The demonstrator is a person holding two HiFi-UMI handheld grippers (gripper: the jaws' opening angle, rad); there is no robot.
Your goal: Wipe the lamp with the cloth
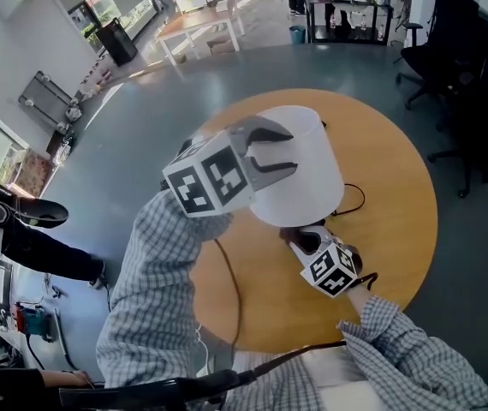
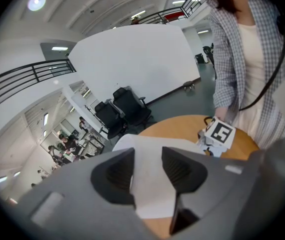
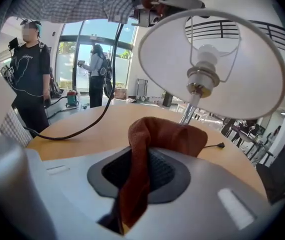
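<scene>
The lamp's white shade (image 1: 304, 178) stands over the round wooden table (image 1: 398, 195). My left gripper (image 1: 291, 151) reaches in from the left, and the shade's wall (image 2: 150, 184) runs between its jaws, which are closed on it near the rim. My right gripper (image 1: 306, 240) sits low under the shade's near edge, shut on a rust-brown cloth (image 3: 155, 141) that bunches up over its jaws. In the right gripper view the cloth lies just before the metal stem (image 3: 187, 113), with the bulb socket (image 3: 202, 79) and the shade's inside (image 3: 167, 59) above it. The lamp's base is hidden.
A black cable (image 1: 231, 289) trails across the table toward me, and a thinner lamp cord (image 1: 357, 197) loops at the right. Office chairs (image 1: 449, 50) stand beyond the table's right side. Two people (image 3: 30, 69) stand by the glass doors.
</scene>
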